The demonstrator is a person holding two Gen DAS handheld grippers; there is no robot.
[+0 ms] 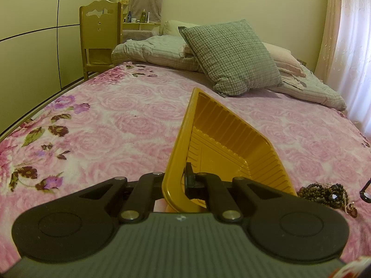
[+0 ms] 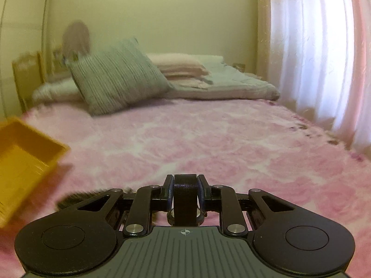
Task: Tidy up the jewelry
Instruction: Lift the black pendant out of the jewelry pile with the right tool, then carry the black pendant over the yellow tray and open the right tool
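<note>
Left tool [image 1: 183, 180] pinching ribbed yellow plastic tray's [image 1: 222, 136] rim, right tool [image 2: 185, 191] clamping black mesh-strap watch [image 2: 184, 199]; best carried level toward tray at ten o'clock.

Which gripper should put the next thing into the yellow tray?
Probably the right gripper. It is shut on a black strap, maybe a watch, and the yellow tray sits just to its left. The left gripper is busy: it is shut on the tray's rim, holding it tilted on the pink blanket.

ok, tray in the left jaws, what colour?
Yellow-orange tray, ribbed walls; clearest in the left wrist view.
</note>
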